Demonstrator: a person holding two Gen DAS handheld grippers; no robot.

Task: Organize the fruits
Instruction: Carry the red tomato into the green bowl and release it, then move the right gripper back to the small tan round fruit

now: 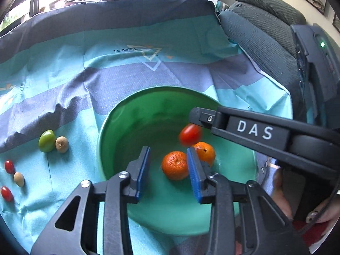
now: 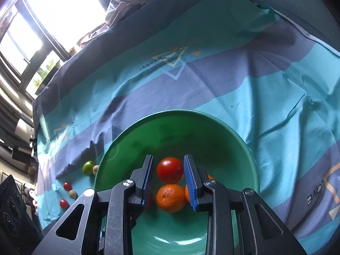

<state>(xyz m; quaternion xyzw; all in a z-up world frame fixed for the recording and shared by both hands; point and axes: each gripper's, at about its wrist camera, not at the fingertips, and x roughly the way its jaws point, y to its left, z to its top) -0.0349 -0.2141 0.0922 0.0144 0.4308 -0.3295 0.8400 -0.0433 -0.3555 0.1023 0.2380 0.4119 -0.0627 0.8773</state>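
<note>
A green bowl [image 1: 110,140] [image 2: 244,148] sits on a striped blue cloth, and both grippers hang over it. In it lie two mandarins [image 1: 174,165] [image 1: 205,152]. My left gripper [image 1: 169,167] is open, the nearer mandarin [image 2: 171,197] lying in the bowl below the gap with neither pad on it. My right gripper [image 2: 168,159] [image 1: 199,116] stands narrowly open. A red tomato [image 2: 170,170] sits between its tips, with a sliver of gap at the left pad. In the left wrist view this tomato [image 1: 189,134] is blurred, just under the tip.
Left of the bowl on the cloth [image 1: 148,70] lie a green fruit [image 1: 46,140], two brown fruits [image 1: 61,144] [image 1: 19,179] and two small red tomatoes [image 1: 9,166] [image 1: 6,193]. A grey cushion [image 1: 255,31] borders the cloth on the right. A hand [image 1: 280,197] holds the right gripper.
</note>
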